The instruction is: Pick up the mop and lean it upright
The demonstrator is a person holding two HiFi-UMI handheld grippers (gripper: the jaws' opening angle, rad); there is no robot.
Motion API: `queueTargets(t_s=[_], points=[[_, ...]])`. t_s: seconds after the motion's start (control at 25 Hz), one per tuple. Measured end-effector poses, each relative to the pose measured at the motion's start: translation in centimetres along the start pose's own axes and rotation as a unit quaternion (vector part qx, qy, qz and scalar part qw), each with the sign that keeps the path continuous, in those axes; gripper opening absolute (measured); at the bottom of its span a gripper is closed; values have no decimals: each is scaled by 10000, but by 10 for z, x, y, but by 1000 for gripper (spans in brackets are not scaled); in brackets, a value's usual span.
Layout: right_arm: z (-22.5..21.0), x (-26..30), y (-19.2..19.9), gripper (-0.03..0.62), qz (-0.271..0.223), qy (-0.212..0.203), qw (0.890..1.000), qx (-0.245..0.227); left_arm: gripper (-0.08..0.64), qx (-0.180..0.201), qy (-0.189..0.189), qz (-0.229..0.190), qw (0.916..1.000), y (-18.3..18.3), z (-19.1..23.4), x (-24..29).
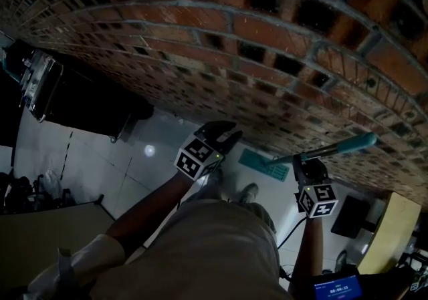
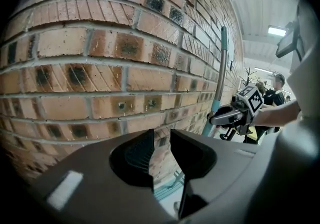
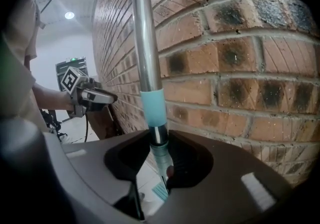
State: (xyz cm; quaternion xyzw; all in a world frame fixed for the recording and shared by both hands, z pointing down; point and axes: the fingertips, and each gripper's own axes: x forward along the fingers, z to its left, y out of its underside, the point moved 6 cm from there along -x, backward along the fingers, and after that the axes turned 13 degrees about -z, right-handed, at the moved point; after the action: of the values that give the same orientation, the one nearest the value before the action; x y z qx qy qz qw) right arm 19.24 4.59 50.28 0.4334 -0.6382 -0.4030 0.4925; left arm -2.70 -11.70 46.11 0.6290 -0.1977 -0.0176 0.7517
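One grip: we clench our right claw (image 3: 159, 150) on the mop handle (image 3: 146, 53) to steady it upright by the brick wall (image 3: 240, 58); left claw (image 2: 161, 150) released

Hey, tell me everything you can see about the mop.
The mop has a thin, silvery, metal-looking pole with a teal sleeve partway down and a teal grip at its top end. Its flat, rectangular teal head lies on the pale floor tiles. The pole stands nearly upright, close alongside the brick wall; whether it touches the bricks is unclear. The right gripper is closed on the pole just below the sleeve. Nothing else is seen touching it.
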Motion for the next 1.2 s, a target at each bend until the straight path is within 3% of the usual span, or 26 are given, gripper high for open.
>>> queueTargets(t_s=[1.2], points=[[-4, 49, 54, 118, 393, -166, 9989, -176, 121, -93, -297, 335, 9990, 30, 0, -3]])
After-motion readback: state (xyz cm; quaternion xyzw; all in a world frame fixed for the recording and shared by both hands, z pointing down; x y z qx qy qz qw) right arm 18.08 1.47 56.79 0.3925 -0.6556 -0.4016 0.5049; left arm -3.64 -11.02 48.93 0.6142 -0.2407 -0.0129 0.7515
